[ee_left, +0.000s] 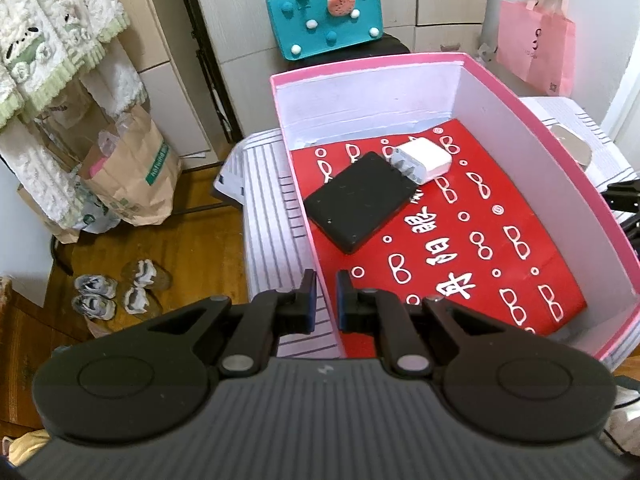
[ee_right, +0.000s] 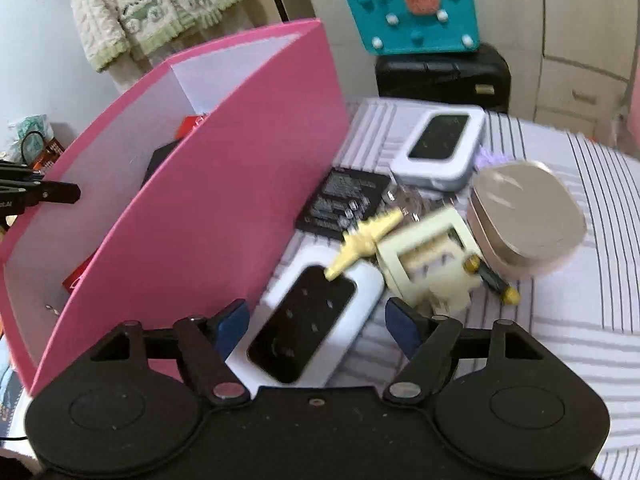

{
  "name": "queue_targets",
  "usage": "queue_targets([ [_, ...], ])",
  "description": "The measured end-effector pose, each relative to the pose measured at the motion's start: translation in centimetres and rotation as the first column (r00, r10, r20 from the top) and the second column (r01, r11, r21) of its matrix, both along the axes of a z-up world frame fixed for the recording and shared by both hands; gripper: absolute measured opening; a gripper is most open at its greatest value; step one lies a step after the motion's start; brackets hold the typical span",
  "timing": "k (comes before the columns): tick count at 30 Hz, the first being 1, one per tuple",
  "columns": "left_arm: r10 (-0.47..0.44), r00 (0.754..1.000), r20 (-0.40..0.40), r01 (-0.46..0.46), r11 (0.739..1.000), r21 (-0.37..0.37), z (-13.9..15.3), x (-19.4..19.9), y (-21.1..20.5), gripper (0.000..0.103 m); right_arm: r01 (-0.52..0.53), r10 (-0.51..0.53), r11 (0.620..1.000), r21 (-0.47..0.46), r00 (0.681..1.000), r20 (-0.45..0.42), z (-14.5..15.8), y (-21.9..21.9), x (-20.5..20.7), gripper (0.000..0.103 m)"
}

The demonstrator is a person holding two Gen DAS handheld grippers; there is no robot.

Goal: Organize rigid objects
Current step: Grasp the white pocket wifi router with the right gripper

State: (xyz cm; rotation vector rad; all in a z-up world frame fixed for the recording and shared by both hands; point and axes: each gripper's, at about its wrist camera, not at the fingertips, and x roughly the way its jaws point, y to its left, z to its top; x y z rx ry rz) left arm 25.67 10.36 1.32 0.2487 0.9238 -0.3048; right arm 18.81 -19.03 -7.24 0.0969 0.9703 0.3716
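A pink box [ee_left: 548, 128] with a red printed floor stands on the striped table. Inside lie a black slab [ee_left: 360, 200] and a white charger [ee_left: 422, 160]. My left gripper [ee_left: 326, 300] is shut on the box's near left wall, which runs between the pads. In the right wrist view the box [ee_right: 224, 184] stands at the left. My right gripper [ee_right: 316, 324] is open, its fingers either side of a white device with a black screen [ee_right: 316, 324] lying on the table.
Beside the box lie a black battery [ee_right: 342, 204], a second white device [ee_right: 440, 144], a cream toy with a yellow piece [ee_right: 424, 256], a round beige tin [ee_right: 524, 216] and a small screwdriver [ee_right: 492, 280]. A teal bag [ee_left: 324, 16] stands behind.
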Motion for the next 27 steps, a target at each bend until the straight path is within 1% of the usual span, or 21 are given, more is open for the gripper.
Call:
queue_targets([
  [2, 0.000, 1.000, 0.005, 0.000, 1.000, 0.006, 0.0, 0.1, 0.1, 0.008, -0.029, 0.029, 0.999, -0.023, 0.999, 0.017, -0.2, 0.5, -0.1, 0.085],
  [5, -0.001, 1.000, 0.012, 0.001, 1.000, 0.020, -0.1, 0.3, 0.1, 0.006, -0.110, 0.115, 0.988, -0.106, 0.992, 0.045, -0.3, 1.8, -0.7, 0.092],
  [8, 0.001, 1.000, 0.029, -0.002, 0.999, 0.040, -0.1, 0.2, -0.3, 0.006, -0.142, 0.156, 0.970, -0.199, 0.986, 0.055, -0.5, 3.0, -1.3, 0.093],
  [9, 0.004, 0.999, 0.034, -0.005, 0.999, 0.043, -0.1, 0.2, -0.4, 0.005, -0.142, 0.158, 0.966, -0.218, 0.986, 0.058, -0.5, 3.3, -1.4, 0.092],
  [10, 0.005, 0.999, 0.040, -0.007, 0.999, 0.048, -0.1, 0.1, -0.6, 0.005, -0.130, 0.143, 0.968, -0.216, 0.989, 0.046, -0.4, 3.3, -1.4, 0.091],
  [12, 0.007, 0.999, 0.049, -0.010, 0.999, 0.054, -0.1, 0.0, -0.7, 0.005, -0.113, 0.123, 0.969, -0.218, 0.992, 0.029, 0.1, 3.0, -1.6, 0.084],
  [14, 0.010, 0.999, 0.047, -0.013, 0.999, 0.051, -0.2, 0.1, -0.5, 0.005, -0.108, 0.114, 0.966, -0.233, 0.993, 0.013, 0.6, 2.8, -2.2, 0.070],
  [16, 0.011, 0.999, 0.045, -0.013, 0.999, 0.050, -0.2, 0.1, -0.5, 0.005, -0.112, 0.117, 0.956, -0.273, 0.993, 0.004, 1.0, 2.4, -3.0, 0.066],
  [18, 0.009, 0.999, 0.048, -0.011, 0.998, 0.061, -0.2, 0.1, -0.5, 0.005, -0.129, 0.135, 0.943, -0.306, 0.991, -0.002, 1.2, 2.2, -3.7, 0.065],
  [21, 0.004, 0.998, 0.062, -0.010, 0.996, 0.090, -0.3, -0.2, -0.9, 0.005, -0.129, 0.124, 0.952, -0.279, 0.992, -0.035, 1.4, 1.2, -3.6, 0.065],
  [22, 0.007, 0.998, 0.066, -0.013, 0.996, 0.091, -0.3, -0.3, -1.0, 0.005, -0.119, 0.111, 0.957, -0.265, 0.993, -0.042, 1.3, 0.9, -3.2, 0.067],
  [23, 0.005, 0.998, 0.067, -0.011, 0.996, 0.090, -0.2, -0.4, -1.1, 0.006, -0.105, 0.097, 0.961, -0.254, 0.994, -0.043, 1.2, 0.7, -3.0, 0.072],
  [24, -0.001, 0.998, 0.063, -0.005, 0.996, 0.085, -0.2, -0.5, -1.1, 0.006, -0.090, 0.084, 0.967, -0.237, 0.996, -0.037, 0.9, 0.4, -2.6, 0.073],
  [25, -0.001, 0.998, 0.058, -0.003, 0.997, 0.077, -0.2, -0.5, -1.0, 0.006, -0.079, 0.076, 0.971, -0.224, 0.997, -0.020, 0.7, 0.3, -2.5, 0.072],
  [26, 0.000, 0.998, 0.055, -0.004, 0.997, 0.072, -0.2, -0.5, -1.0, 0.006, -0.088, 0.089, 0.971, -0.224, 0.996, -0.006, 0.9, 0.5, -2.6, 0.064],
  [27, 0.000, 0.998, 0.056, -0.004, 0.997, 0.075, -0.2, -0.5, -1.0, 0.006, -0.099, 0.098, 0.967, -0.233, 0.995, -0.016, 1.0, 0.7, -2.7, 0.064],
])
